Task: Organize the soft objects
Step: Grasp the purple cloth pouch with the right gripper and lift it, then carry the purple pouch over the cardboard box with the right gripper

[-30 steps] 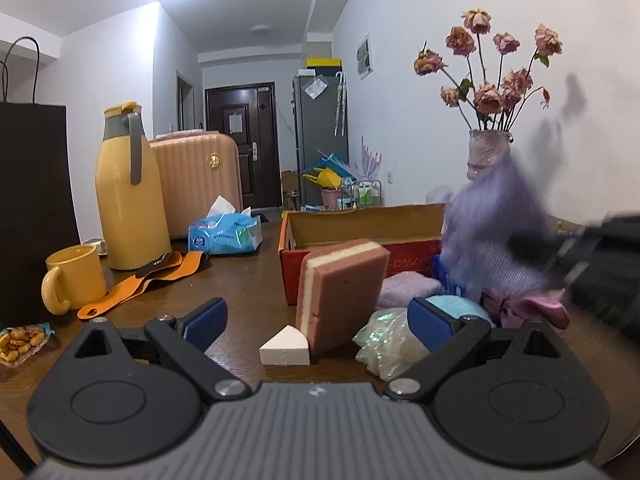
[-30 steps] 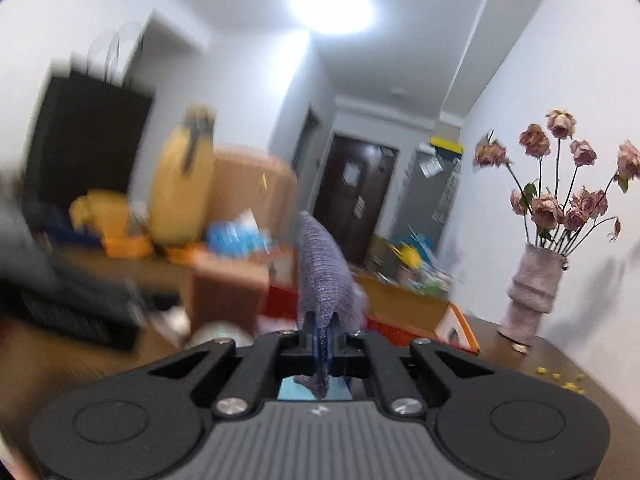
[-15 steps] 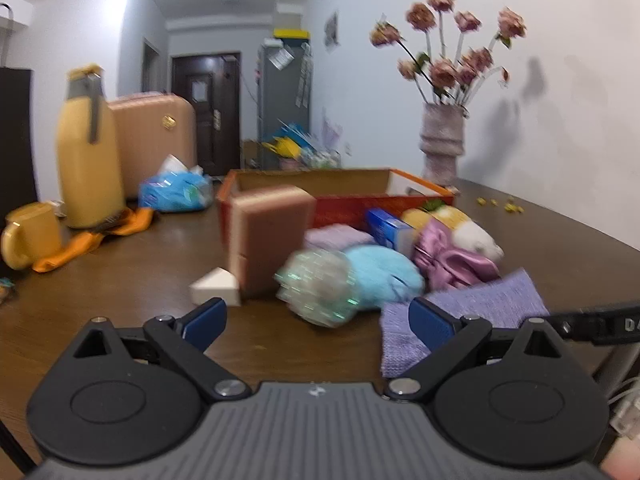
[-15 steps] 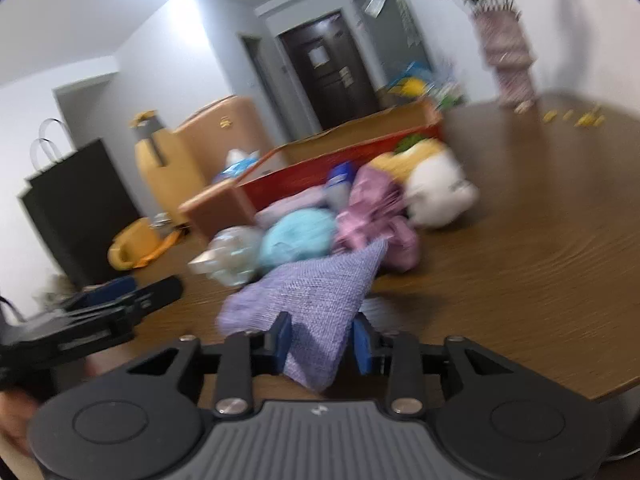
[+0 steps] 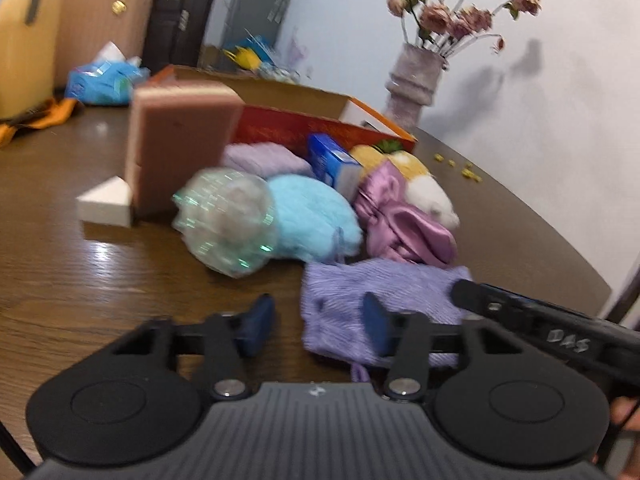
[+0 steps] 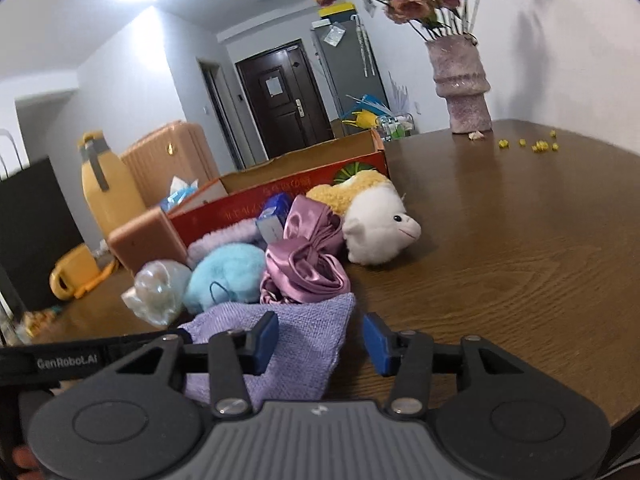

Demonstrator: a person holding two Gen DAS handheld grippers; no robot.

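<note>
Lilac knitted cloth (image 6: 280,344) now lies flat on the wooden table (image 6: 520,248), near edge, in front of the pile; a second ago the right gripper (image 6: 320,338) held it pinched aloft. Right jaws now apart, cloth released, left pad resting over it. Left gripper (image 5: 316,326) has narrowed from wide open, jaws apart, one pad over the cloth's edge; likely about to fold or straighten it. Just behind: purple satin scrunchie (image 6: 304,256), blue plush (image 6: 224,272), iridescent ball (image 5: 224,224), sheep plush (image 6: 376,224), sponge block (image 5: 176,148). Red cardboard box (image 6: 288,188) sits behind the clutter, which blocks a direct path.
</note>
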